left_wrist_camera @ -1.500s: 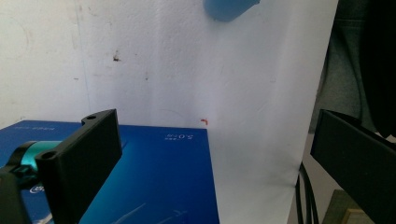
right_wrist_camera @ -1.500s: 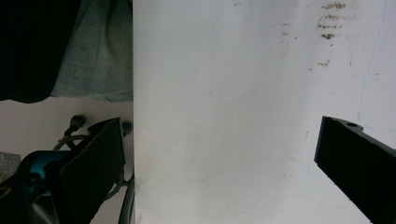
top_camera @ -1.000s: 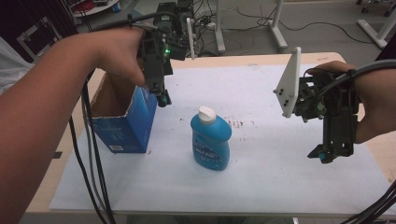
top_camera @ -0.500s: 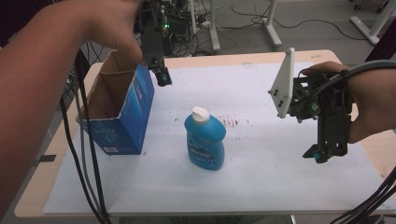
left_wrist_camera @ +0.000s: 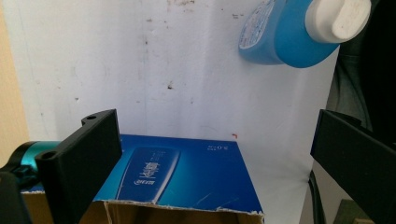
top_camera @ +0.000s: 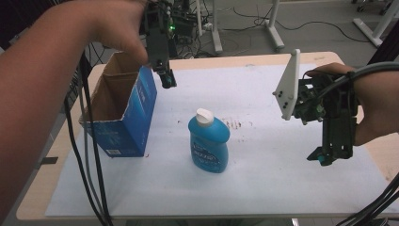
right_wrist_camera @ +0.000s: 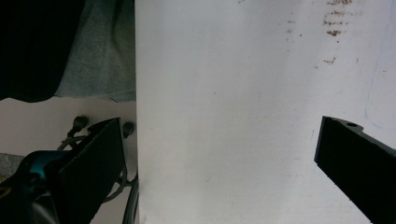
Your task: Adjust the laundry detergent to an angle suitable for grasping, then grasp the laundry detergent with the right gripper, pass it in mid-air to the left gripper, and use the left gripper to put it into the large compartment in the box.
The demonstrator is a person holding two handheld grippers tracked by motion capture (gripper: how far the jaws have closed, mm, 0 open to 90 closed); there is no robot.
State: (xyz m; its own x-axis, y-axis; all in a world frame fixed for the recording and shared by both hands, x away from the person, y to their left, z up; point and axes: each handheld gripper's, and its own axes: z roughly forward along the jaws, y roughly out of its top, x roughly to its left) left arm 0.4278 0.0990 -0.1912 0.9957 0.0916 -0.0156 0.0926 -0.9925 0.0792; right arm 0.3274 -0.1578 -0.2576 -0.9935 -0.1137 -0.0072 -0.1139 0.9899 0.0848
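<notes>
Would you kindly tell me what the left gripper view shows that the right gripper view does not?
The left gripper view alone shows the blue plastic bottle with a white cap and the open blue cardboard box, which lies below and between its wide-open black tongs. The right gripper view alone shows a cluster of brown specks on the sheet, plus grey floor with dark cables past the table's edge. Both share the white paper sheet covering the table, and both pairs of tongs stand open with nothing gripped.
</notes>
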